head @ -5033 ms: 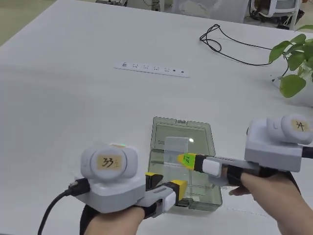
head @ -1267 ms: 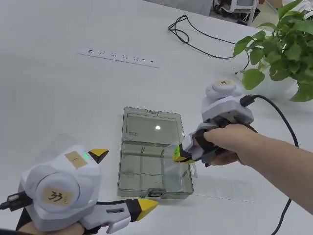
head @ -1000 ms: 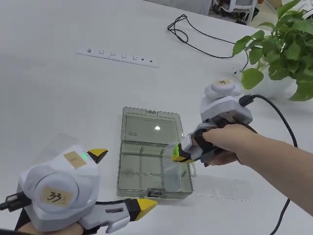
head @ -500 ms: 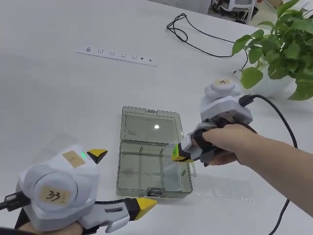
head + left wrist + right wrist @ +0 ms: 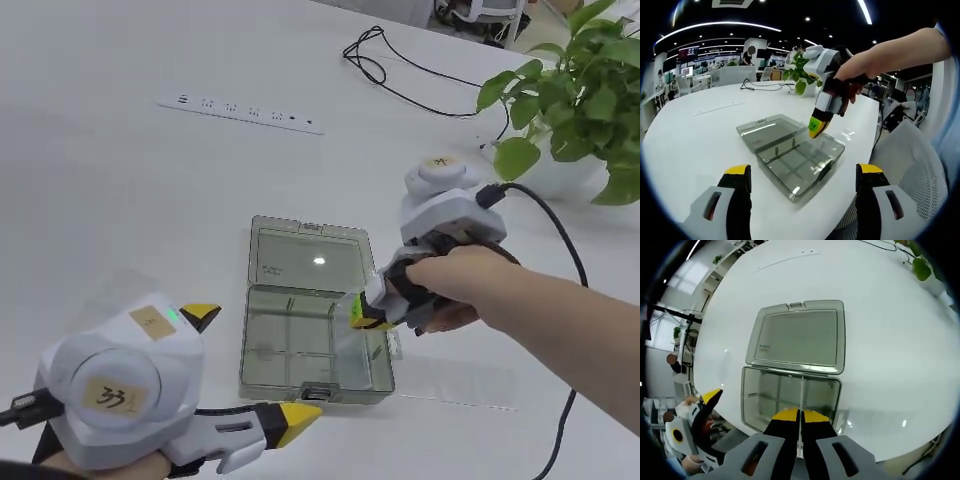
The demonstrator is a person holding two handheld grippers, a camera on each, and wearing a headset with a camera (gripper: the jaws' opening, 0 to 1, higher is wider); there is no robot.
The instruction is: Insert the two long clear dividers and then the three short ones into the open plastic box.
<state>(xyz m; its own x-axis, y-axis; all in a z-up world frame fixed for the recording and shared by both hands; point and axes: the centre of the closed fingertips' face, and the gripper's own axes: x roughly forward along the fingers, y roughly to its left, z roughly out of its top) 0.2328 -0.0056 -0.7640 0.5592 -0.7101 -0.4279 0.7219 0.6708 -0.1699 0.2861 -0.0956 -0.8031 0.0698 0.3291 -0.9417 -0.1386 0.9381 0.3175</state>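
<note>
The open clear plastic box (image 5: 262, 335) lies on the white table, its lid (image 5: 310, 262) flat behind the base. Thin clear dividers stand in the base (image 5: 760, 395) and split it into compartments. My right gripper (image 5: 365, 315) points down into the right side of the base, shut on a clear divider (image 5: 355, 345). From the right gripper's (image 5: 800, 413) own camera that divider (image 5: 801, 390) shows edge-on. My left gripper (image 5: 250, 368) hovers open and holding nothing at the near left, apart from the box (image 5: 790, 150); from the left gripper (image 5: 802, 172) I see the right gripper (image 5: 815, 131).
A faint clear sheet (image 5: 455, 385) lies on the table right of the box. Farther back are a white power strip (image 5: 240, 110), a looped black cable (image 5: 400, 75) and a potted plant (image 5: 570, 90). A mesh chair (image 5: 910, 165) stands past the table edge.
Five seconds ago both grippers were at the box; the left has since drawn back to the near left. In the last second the right gripper has tilted slightly, its tips staying over the base.
</note>
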